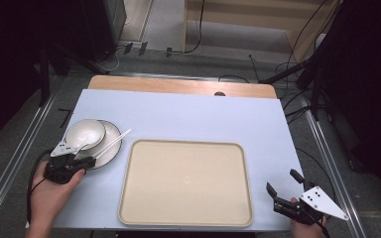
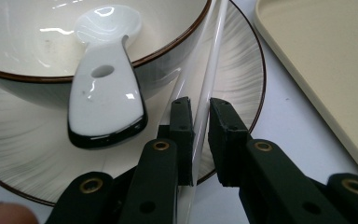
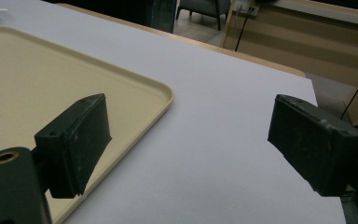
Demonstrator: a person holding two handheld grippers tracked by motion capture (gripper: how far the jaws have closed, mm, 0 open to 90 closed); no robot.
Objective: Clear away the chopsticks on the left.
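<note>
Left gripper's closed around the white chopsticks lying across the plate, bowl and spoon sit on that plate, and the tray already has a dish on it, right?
Not quite: the tray is bare, as the high view shows. The rest holds: the left gripper is around the chopsticks on the plate, which bears the bowl and spoon.

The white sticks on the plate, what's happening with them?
A person is working at a table with a gripper in each hand. The left gripper has closed its jaws around the white chopsticks, which lie across the plate beside the bowl. A white spoon leans out of the bowl. The right gripper waits open over the table, near the empty tray.
</note>
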